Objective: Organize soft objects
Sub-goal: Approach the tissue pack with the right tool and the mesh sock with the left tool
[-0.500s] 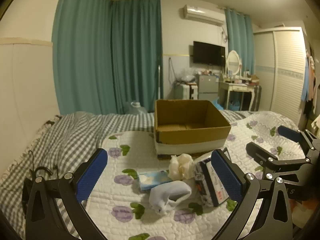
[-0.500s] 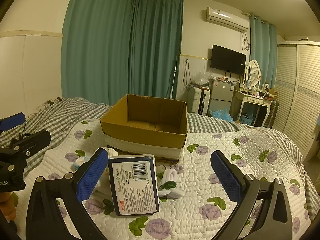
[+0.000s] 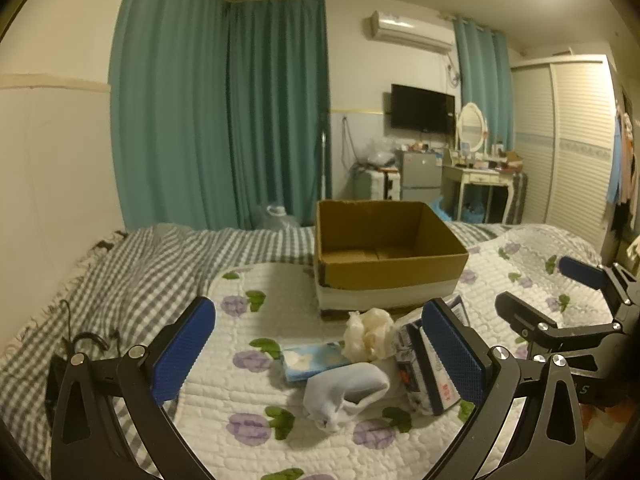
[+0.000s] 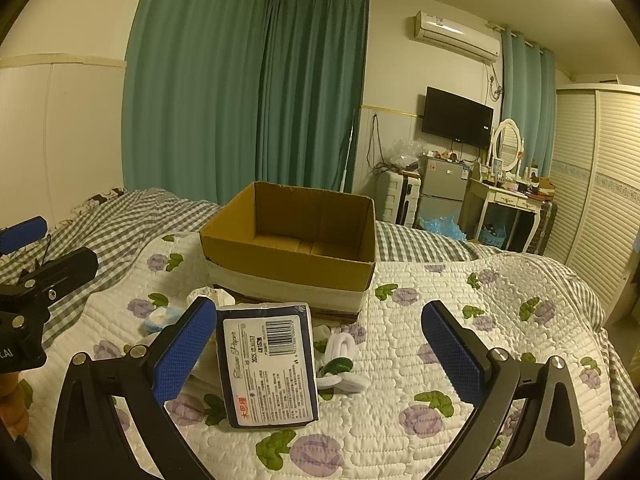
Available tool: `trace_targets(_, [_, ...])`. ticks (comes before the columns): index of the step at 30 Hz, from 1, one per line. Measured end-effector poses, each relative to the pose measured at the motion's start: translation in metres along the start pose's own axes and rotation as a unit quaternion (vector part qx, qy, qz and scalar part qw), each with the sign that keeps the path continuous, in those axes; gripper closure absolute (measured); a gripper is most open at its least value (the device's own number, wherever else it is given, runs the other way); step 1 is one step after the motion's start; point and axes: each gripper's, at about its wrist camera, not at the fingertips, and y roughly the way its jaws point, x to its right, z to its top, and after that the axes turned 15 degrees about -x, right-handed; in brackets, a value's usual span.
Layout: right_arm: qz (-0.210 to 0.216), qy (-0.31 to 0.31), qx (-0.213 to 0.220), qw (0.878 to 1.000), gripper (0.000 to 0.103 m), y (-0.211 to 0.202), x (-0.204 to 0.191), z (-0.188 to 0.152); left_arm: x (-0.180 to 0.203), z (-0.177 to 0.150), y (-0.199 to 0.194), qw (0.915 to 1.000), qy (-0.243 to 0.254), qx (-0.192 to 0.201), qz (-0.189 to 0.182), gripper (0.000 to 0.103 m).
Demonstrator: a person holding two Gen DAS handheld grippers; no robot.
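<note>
Open brown cardboard box (image 4: 292, 248) on the floral quilt (image 4: 460, 320), nothing visible inside; sorting apparently not begun. Just before the box: navy tissue-paper pack (image 4: 268, 364), pale blue sock (image 3: 344, 394), cream crumpled cloth (image 3: 370, 334), white rolled socks (image 4: 340, 364). Left gripper (image 3: 320, 356) and right gripper (image 4: 316, 356) spread wide, holding nothing. Path to the box unobstructed.

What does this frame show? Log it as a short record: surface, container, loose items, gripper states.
surface: floral quilt on a bed
container: cardboard box, open, nothing visible inside
loose items: tissue pack, pale blue sock, cream cloth wad, small blue packet, white items, all in front of the box
left gripper: open, holding nothing
right gripper: open, holding nothing
</note>
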Motion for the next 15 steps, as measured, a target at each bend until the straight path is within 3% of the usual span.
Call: trace_targets(15, [0.000, -0.006, -0.007, 1.000, 0.000, 0.0035, -0.0017, 0.0000, 0.0004, -0.0004, 0.0002, 1.0000, 0.000, 0.000, 0.000, 0.000])
